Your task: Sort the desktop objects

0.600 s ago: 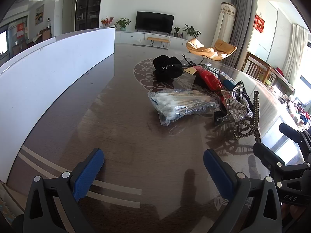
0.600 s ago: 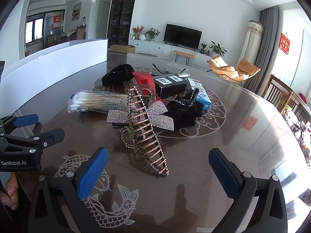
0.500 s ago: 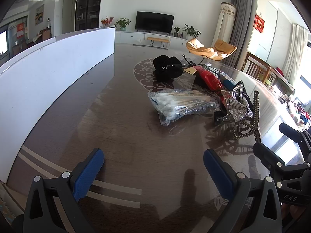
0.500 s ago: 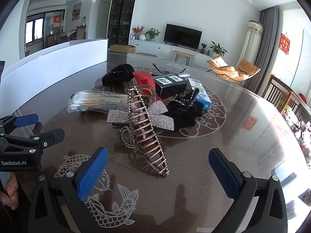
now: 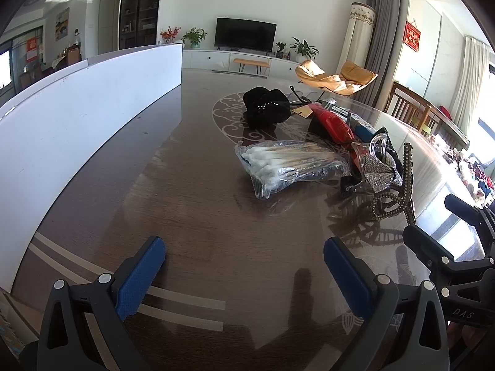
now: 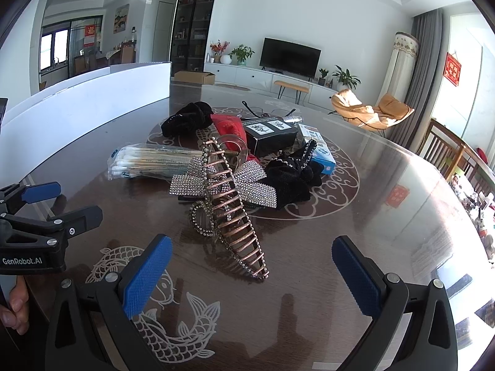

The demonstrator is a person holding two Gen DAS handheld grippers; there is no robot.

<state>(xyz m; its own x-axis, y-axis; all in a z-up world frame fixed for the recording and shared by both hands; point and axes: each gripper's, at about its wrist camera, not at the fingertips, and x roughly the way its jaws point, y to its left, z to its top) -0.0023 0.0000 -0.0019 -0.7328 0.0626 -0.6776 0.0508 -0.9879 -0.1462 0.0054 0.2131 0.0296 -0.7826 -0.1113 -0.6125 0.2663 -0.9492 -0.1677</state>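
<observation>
A pile of small objects lies on the dark table. A large bronze hair claw [image 6: 235,216] lies nearest my right gripper [image 6: 252,262], over a rhinestone bow clip [image 6: 256,185]. A bag of cotton swabs [image 6: 145,162] lies to the left; it also shows in the left wrist view [image 5: 287,164]. Behind are a black scrunchie [image 6: 290,179], a red pouch [image 6: 229,126], a black box [image 6: 269,133], a blue box [image 6: 321,154] and a black hair bow [image 6: 185,119]. My left gripper [image 5: 244,262] is open and empty over bare table, short of the swabs. The right gripper is open and empty.
A long white box wall [image 5: 77,117] runs along the table's left side. The table's glossy top [image 6: 386,216] stretches right of the pile. Wooden chairs [image 6: 445,151] stand at the far right. The left gripper's body [image 6: 40,232] shows at the right wrist view's left edge.
</observation>
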